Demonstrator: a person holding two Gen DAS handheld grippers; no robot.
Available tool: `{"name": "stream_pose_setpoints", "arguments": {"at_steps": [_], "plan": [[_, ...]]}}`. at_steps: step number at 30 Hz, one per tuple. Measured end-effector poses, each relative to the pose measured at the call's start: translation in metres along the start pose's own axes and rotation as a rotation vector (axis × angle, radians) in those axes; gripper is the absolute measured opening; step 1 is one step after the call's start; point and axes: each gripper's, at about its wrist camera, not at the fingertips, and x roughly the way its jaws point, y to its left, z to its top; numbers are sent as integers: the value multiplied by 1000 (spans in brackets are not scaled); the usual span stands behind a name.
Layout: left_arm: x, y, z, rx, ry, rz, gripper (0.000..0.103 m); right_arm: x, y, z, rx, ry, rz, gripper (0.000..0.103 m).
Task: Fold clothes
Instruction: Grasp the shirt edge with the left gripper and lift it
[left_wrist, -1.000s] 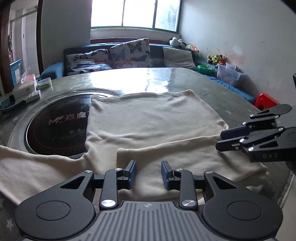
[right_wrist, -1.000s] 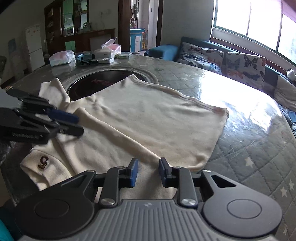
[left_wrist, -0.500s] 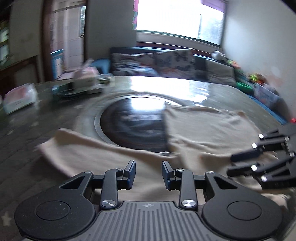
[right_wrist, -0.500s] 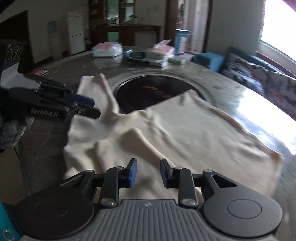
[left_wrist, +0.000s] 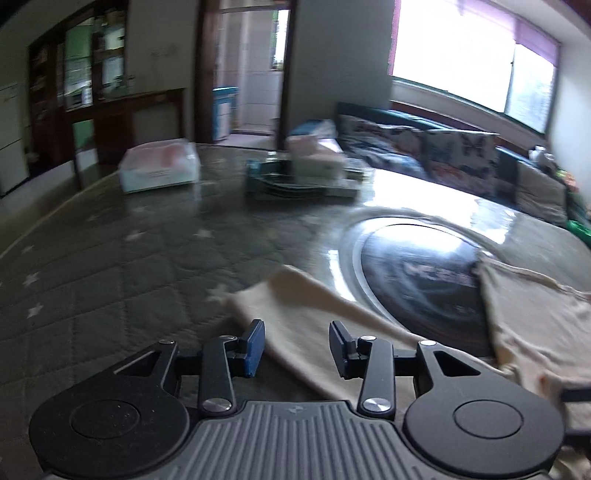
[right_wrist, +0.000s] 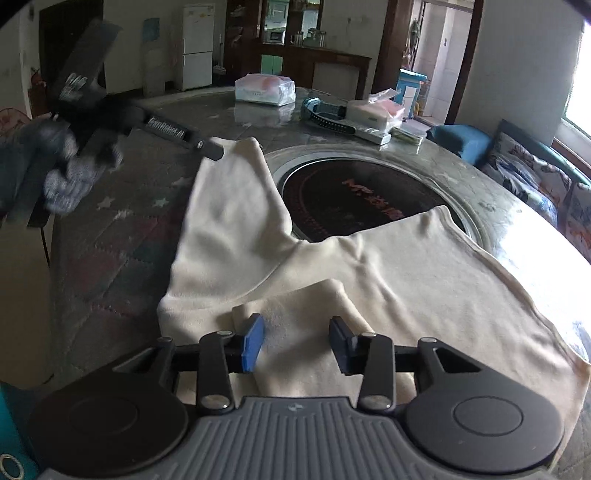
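Observation:
A cream long-sleeved garment (right_wrist: 424, 280) lies flat on the round table, one sleeve (right_wrist: 229, 214) stretched out to the left, the other folded over the body. My right gripper (right_wrist: 296, 341) is open and empty just above the folded sleeve near the collar end. My left gripper (left_wrist: 296, 343) is open and empty, low over the end of the stretched sleeve (left_wrist: 295, 306). In the right wrist view the left gripper (right_wrist: 212, 149) shows near the sleeve's cuff, held by a gloved hand (right_wrist: 66, 173).
The table (left_wrist: 110, 280) has a quilted star-patterned cover and a dark glass centre disc (right_wrist: 354, 195). Tissue packs (right_wrist: 266, 88), a blue-black band (right_wrist: 325, 114) and boxes (right_wrist: 373, 114) sit at the far side. A sofa with cushions (left_wrist: 443, 155) stands behind.
Both grippers have swung left, from over the garment's body toward the stretched sleeve. The left gripper has moved out to the sleeve's cuff end. Both stayed open.

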Motion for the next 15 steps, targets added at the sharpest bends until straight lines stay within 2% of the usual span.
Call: {"name": "stream_pose_setpoints", "arguments": {"at_steps": [2, 7, 9, 12, 15], "plan": [[7, 4, 2, -17, 14, 46, 42, 0, -1, 3, 13, -2, -2, 41], [23, 10, 6, -72, 58, 69, 38, -10, 0, 3, 16, -13, -6, 41], [25, 8, 6, -64, 50, 76, 30, -14, 0, 2, 14, -19, -7, 41], [26, 9, 7, -81, 42, 62, 9, -21, 0, 0, 15, -26, -16, 41], [20, 10, 8, -103, 10, 34, 3, -31, -3, -5, 33, -36, -32, 41]]}}
